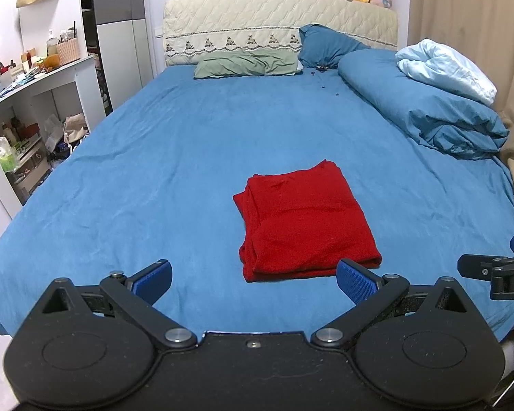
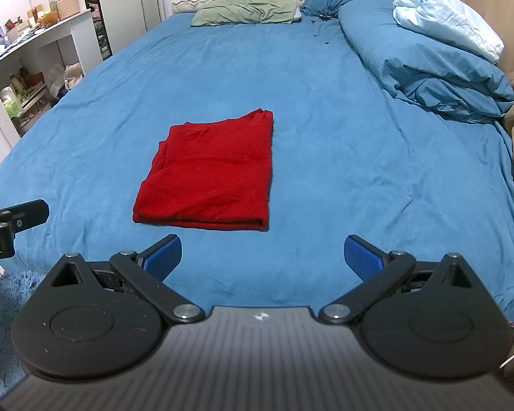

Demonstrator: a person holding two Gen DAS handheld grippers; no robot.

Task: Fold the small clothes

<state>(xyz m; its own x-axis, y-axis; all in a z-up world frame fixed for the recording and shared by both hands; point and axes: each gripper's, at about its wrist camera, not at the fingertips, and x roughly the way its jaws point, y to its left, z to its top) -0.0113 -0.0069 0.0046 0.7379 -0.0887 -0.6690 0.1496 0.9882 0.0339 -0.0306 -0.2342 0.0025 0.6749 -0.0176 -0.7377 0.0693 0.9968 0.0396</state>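
folded red garment (image 1: pixel 306 221) lay flat on the blue bed (image 1: pixel 188 144); left gripper (image 1: pixel 253 279) and right gripper (image 2: pixel 262 255) both gaped apart, empty

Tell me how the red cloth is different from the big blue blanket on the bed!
The red cloth is bright red; the blue blanket is blue. The red cloth lies flat, folded into a neat rectangle, while the blue blanket is bunched in a thick, rumpled heap. The red cloth sits mid-bed near both grippers; the blue blanket lies along the far right side with a pale blue bundle on top. Both rest on the blue bed sheet.
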